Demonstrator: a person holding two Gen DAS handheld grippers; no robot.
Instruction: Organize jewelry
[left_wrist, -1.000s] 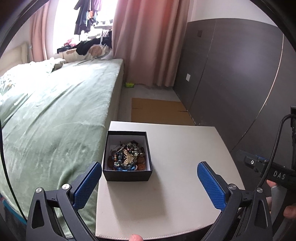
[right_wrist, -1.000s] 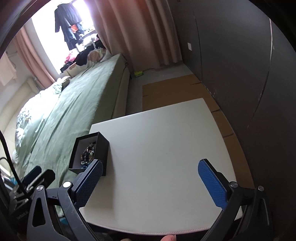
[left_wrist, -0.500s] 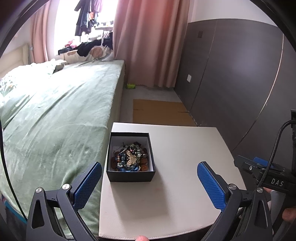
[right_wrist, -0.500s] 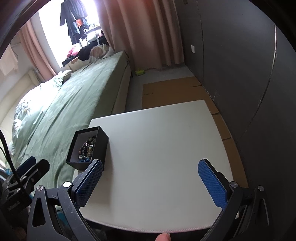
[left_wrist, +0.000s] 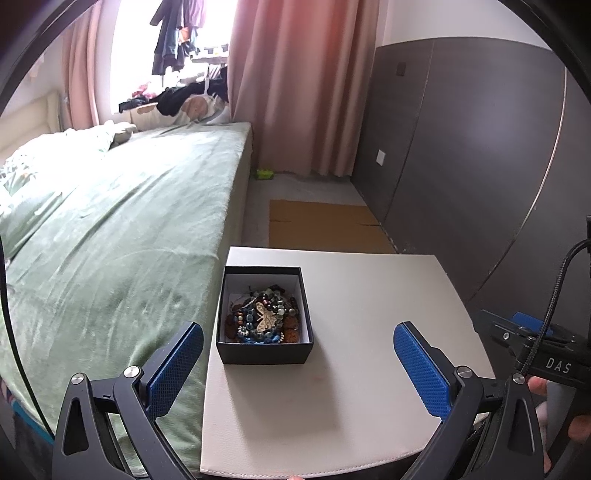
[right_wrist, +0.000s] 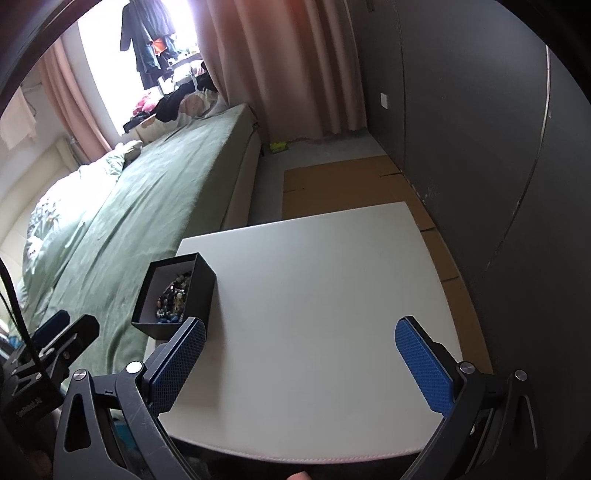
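Note:
A small black box (left_wrist: 264, 350) with a white lining stands open on the left part of a white table (left_wrist: 362, 387). It holds a tangle of beaded jewelry (left_wrist: 264, 314) with a pale butterfly-shaped piece on top. The box also shows in the right wrist view (right_wrist: 199, 291), with beads (right_wrist: 173, 295) inside. My left gripper (left_wrist: 297, 363) is open and empty, above the table's near edge, just short of the box. My right gripper (right_wrist: 301, 363) is open and empty over the bare table, to the right of the box.
A bed with a green cover (left_wrist: 110, 240) runs along the table's left side. A dark panelled wall (left_wrist: 480, 166) stands at the right. Flat cardboard (left_wrist: 325, 225) lies on the floor beyond the table. Pink curtains (left_wrist: 303, 85) hang at the back.
Both grippers have drawn back and risen a little, so the box and table look smaller and farther. The box has not moved. Both grippers stay open.

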